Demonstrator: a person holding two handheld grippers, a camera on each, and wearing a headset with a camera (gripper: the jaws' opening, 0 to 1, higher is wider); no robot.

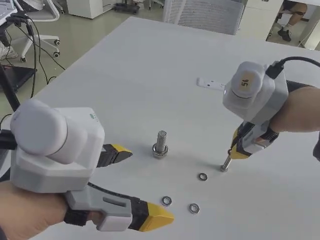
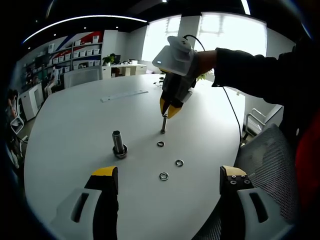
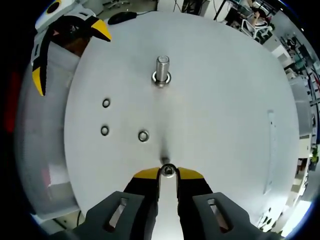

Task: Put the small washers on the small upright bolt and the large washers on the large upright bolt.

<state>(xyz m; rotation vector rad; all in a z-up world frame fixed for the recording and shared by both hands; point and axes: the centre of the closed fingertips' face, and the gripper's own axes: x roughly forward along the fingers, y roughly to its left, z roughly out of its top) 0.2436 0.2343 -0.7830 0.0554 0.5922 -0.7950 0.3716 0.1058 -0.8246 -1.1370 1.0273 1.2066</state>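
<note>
Head view: across the white desk (image 1: 125,75), your left gripper (image 1: 147,184) spreads its fingers (image 1: 155,216) wide. Your right gripper (image 1: 234,150) pinches the small bolt (image 1: 225,164), hiding its top. The large bolt (image 1: 160,144) stands between them, with three loose washers (image 1: 202,176) nearby.

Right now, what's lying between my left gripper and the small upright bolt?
Three loose washers lie on the table there, short of the small bolt; the left gripper view shows it best.

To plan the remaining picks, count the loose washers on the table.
3 loose washers: one beside the small bolt, two nearer the left hand-held gripper. More may sit round the large bolt's base.
</note>
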